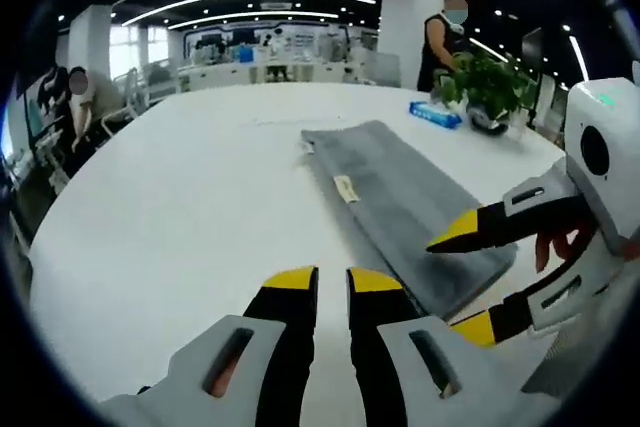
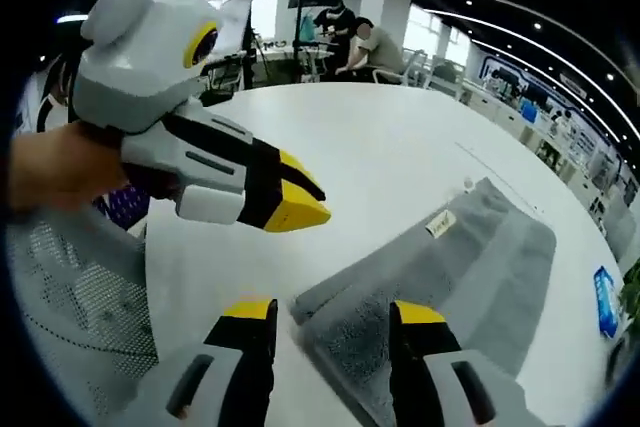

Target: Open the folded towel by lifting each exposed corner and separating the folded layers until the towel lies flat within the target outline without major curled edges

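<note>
The grey towel lies folded on the white surface. The right gripper is spread around its near corner at 6 o'clock (not yet pinching). The left gripper, nearly pressed together, holds nothing. Next, I think: pinch that corner and lift.

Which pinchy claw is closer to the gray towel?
The right gripper. Its open jaws sit on either side of the gray towel's near corner, right over it. The left gripper is above bare white table beside the towel, jaws nearly closed, not touching it.
</note>
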`<move>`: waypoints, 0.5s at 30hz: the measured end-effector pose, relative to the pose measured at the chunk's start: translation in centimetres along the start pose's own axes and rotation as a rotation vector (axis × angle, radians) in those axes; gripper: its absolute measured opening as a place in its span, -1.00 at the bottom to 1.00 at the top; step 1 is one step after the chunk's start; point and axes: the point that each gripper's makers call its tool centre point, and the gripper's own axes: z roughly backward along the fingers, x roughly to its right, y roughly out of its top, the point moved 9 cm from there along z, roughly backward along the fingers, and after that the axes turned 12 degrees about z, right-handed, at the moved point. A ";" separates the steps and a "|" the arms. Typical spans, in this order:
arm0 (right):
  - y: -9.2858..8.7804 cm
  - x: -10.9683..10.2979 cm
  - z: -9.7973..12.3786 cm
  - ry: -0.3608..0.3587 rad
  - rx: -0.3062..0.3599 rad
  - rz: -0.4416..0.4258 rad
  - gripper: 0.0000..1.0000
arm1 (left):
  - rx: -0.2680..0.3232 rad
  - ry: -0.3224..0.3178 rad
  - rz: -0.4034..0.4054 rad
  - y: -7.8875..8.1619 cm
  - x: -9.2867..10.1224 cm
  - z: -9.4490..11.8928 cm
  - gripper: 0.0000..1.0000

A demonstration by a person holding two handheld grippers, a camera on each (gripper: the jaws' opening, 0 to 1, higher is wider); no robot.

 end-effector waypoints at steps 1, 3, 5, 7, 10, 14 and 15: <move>0.0 -0.1 -0.2 0.000 -0.005 0.010 -0.12 | 0.001 0.007 -0.012 0.0 0.0 0.1 -0.78; 0.1 -0.3 -0.7 0.002 -0.022 0.031 -0.13 | 0.008 0.015 -0.012 0.1 -0.2 0.2 -0.78; 0.0 -0.4 -1.1 -0.002 -0.042 0.055 -0.20 | 0.015 0.015 0.019 0.2 -0.4 0.3 -0.78; -0.1 -0.3 -1.3 -0.013 -0.054 0.069 -0.30 | 0.014 0.013 0.044 0.1 -0.5 0.3 -0.78; 0.0 0.2 -1.2 -0.029 -0.053 0.030 -0.47 | 0.012 0.009 0.046 0.1 -0.3 0.3 -0.78; 0.1 0.7 -0.8 -0.024 -0.043 -0.028 -0.79 | 0.015 0.010 0.044 0.1 -0.3 0.4 -0.78; 0.1 0.9 -0.6 -0.028 -0.039 -0.055 -0.82 | 0.012 0.008 0.048 0.1 -0.3 0.4 -0.78</move>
